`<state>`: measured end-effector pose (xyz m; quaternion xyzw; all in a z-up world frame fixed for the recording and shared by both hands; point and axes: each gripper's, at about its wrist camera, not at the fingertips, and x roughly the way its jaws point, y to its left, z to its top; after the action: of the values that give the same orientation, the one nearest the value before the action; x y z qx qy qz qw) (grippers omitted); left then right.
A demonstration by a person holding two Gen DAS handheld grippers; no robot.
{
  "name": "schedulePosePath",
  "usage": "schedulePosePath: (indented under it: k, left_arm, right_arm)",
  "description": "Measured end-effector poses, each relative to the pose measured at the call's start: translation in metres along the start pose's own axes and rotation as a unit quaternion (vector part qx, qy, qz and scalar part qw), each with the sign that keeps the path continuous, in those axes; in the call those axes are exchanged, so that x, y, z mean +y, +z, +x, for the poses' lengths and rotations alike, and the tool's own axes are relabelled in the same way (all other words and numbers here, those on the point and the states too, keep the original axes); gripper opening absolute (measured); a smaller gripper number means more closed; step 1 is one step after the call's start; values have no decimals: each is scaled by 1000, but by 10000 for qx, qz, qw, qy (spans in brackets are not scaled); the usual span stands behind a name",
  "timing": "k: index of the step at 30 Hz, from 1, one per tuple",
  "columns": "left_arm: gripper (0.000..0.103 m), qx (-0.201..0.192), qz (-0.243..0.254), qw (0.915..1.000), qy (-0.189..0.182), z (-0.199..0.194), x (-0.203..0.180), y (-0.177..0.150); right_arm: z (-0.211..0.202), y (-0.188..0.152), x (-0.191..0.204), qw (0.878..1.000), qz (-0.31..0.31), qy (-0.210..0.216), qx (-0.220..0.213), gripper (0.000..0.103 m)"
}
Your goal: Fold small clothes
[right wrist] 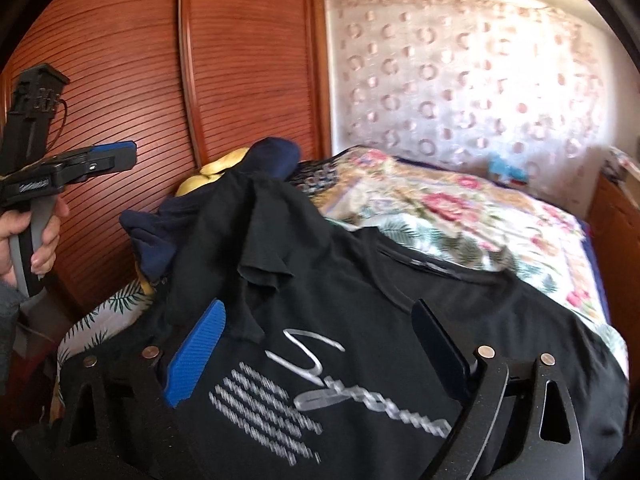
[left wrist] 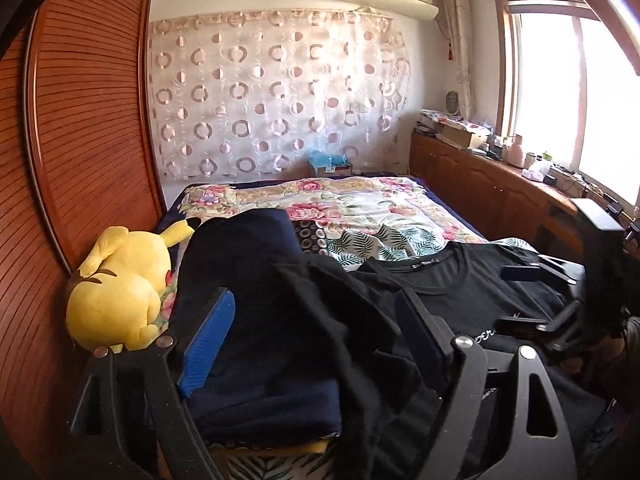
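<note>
A black T-shirt (right wrist: 360, 300) with white print lies front-up on the bed, its collar toward the far side; it also shows in the left wrist view (left wrist: 460, 292). One sleeve (right wrist: 272, 232) is flipped up over a folded navy garment (left wrist: 248, 300). My left gripper (left wrist: 316, 320) is open above the navy garment and the sleeve, holding nothing. It also appears in the right wrist view (right wrist: 116, 160), raised at the left. My right gripper (right wrist: 320, 328) is open just above the shirt's printed chest. It shows at the right edge of the left wrist view (left wrist: 536, 296).
A yellow plush toy (left wrist: 120, 284) lies at the bed's left edge against the wooden wardrobe (left wrist: 80, 120). The floral bedspread (left wrist: 340, 204) stretches beyond the shirt. A wooden cabinet (left wrist: 480, 176) with clutter runs under the window at right.
</note>
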<state>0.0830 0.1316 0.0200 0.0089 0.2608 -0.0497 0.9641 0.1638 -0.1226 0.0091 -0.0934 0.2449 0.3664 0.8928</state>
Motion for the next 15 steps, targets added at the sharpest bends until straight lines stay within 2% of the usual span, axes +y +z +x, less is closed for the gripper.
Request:
schedulePosePath:
  k: [2, 6, 8, 10, 12, 13, 15]
  left_arm:
    - [83, 19, 14, 10000, 41, 3, 3, -4]
    - [83, 29, -2, 10000, 86, 5, 6, -11]
    - [83, 58, -16, 9999, 114, 7, 9, -15]
    - [83, 78, -34, 9999, 118, 7, 11, -17]
    - [83, 106, -55, 9999, 115, 9, 13, -19]
    - [83, 119, -57, 9998, 117, 10, 14, -20]
    - [83, 153, -27, 9998, 147, 11, 11, -20]
  right_arm:
    - [23, 10, 2, 9998, -30, 161, 107, 91]
    - [70, 27, 6, 9978, -77, 545, 377, 76]
    - [94, 36, 7, 9952, -93, 808, 537, 62]
    - [120, 43, 16, 9915, -179, 1030, 775, 54]
    - [139, 46, 16, 9883, -308, 1136, 970, 36]
    - [150, 48, 19, 9872, -440, 1101, 1066, 21]
    - [157, 49, 15, 9865, -587, 1034, 1126, 9]
